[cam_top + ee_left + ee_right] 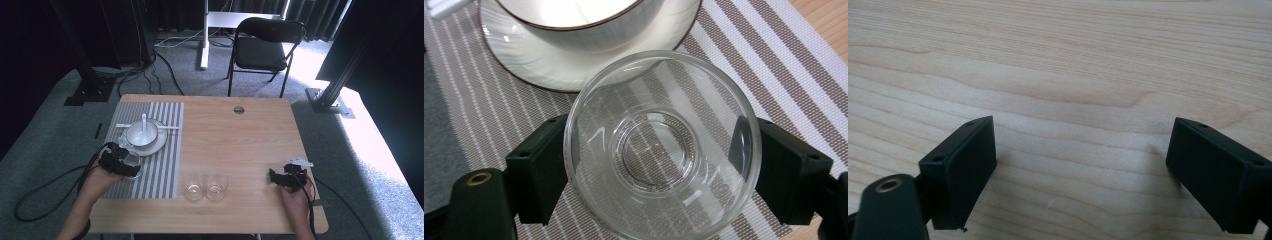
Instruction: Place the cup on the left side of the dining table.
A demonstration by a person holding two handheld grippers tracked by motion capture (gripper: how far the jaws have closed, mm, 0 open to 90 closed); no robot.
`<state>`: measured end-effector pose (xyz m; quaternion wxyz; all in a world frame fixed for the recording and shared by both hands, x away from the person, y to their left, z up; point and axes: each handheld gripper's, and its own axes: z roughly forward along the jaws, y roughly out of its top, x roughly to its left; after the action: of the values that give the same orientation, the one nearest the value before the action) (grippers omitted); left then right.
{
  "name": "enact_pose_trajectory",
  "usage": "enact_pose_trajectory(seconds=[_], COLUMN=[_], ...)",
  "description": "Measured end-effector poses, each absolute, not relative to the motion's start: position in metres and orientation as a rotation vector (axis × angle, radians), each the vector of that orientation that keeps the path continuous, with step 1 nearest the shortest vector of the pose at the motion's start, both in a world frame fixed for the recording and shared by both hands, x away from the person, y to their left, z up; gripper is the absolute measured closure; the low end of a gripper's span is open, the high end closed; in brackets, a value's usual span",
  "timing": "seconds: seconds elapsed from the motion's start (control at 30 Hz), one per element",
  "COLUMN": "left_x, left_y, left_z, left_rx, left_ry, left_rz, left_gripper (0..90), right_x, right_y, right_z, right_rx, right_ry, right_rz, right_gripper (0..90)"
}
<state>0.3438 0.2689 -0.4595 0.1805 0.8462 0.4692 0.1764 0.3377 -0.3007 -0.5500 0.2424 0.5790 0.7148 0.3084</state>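
The glass cup (659, 150) sits clamped between the left gripper's (656, 167) jaws over the striped placemat (749, 55), beside the saucer (524, 60), apparently for setting down there, while the right gripper (1080, 170) rests spread apart on the counter (1058, 60).

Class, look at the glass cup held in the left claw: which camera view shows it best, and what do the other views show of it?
The left gripper view shows the glass cup best: it is seen from above, rim and base clear, with the left claw pressing its sides over the striped placemat. The high view shows it small and faint. The right gripper view looks at bare table wood.
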Motion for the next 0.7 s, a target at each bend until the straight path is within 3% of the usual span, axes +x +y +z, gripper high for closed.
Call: enact_pose_trajectory(seconds=[0.63,0.7], left_x=[0.331,0.33], left_y=[0.279,0.281], left_z=[-0.474,-0.476], left_rx=[2.191,2.165], left_ry=[1.342,1.344], left_rz=[0.547,0.526], left_gripper=[17.9,13.7], right_x=[0.338,0.338], right_y=[-0.301,-0.301], right_z=[-0.55,-0.55], right_rx=[1.582,1.582], right_ry=[1.954,1.954], right_rz=[0.843,0.843], right_gripper=[12.1,12.1])
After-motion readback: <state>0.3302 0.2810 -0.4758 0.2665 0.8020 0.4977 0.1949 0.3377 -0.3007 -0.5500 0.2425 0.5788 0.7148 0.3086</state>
